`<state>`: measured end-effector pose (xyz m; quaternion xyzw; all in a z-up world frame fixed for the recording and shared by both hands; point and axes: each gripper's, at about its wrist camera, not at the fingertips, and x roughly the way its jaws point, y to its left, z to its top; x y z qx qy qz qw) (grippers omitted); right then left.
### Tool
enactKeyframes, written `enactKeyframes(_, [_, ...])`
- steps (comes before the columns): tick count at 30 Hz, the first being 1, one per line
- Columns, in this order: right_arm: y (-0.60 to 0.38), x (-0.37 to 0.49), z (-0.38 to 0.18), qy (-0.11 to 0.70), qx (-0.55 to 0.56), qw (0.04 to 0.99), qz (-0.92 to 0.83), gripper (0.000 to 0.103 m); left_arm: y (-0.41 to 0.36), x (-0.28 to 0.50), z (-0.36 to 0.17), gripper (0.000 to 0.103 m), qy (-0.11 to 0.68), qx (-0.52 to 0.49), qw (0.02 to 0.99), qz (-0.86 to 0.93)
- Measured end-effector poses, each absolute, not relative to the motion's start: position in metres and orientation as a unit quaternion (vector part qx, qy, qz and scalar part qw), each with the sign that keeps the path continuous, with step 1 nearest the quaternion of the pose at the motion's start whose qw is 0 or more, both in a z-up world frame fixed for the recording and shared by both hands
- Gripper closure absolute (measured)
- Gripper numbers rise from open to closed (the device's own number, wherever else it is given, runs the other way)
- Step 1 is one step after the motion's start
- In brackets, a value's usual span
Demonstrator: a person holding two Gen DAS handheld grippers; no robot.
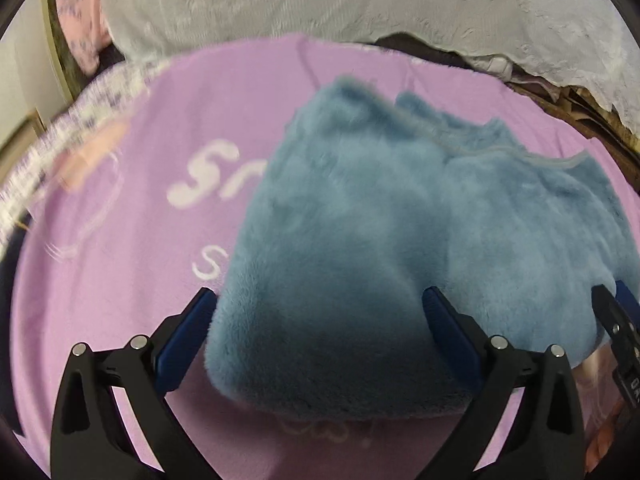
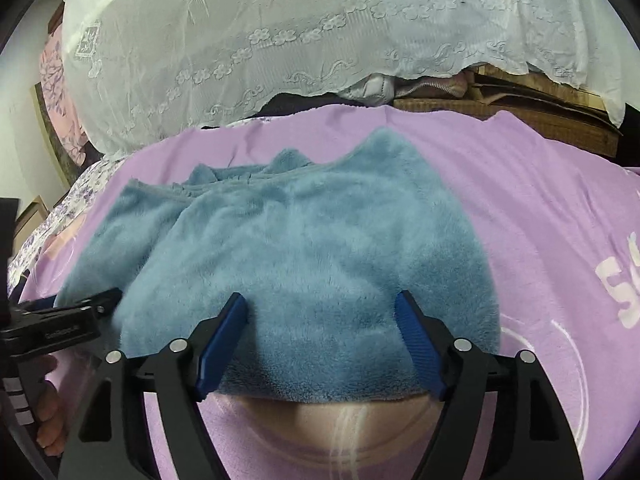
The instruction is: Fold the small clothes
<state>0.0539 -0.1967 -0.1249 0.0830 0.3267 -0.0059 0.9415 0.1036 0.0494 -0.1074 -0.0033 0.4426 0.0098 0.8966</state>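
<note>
On the purple blanket (image 2: 540, 208), white lettering reads only in part: "S" characters, rest hidden or cut off. Blue fleece garment (image 2: 288, 248) lies flat on it. Left tool (image 1: 320, 312) stands open astride the garment's near corner. Right tool (image 2: 322, 320) stands open over its near edge, pads (image 2: 224, 344) not pressing.

Both tools are angling downward side by side. The left tool (image 1: 318, 304) and the right tool (image 2: 322, 306) are standing with jaws spread wide.
</note>
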Motion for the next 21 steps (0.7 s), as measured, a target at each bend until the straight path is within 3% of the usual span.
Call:
enactKeyframes(12, [-0.180,0.066,-0.101,0.294,0.069,0.953,0.009,0.022,0.059,0.122,-0.060,0.004,0.387,-0.005,0.922,0.021])
enactKeyframes(17, [-0.167,0.109,-0.091,0.306,0.065,0.950,0.005,0.022,0.067,0.165,-0.082,0.004,0.423,0.003,0.904,0.058])
enactKeyframes(21, [-0.171,0.138,-0.126,0.361,0.071,0.930,-0.010,0.019,0.082,0.176,-0.106,0.004,0.447,-0.040,0.893,0.044])
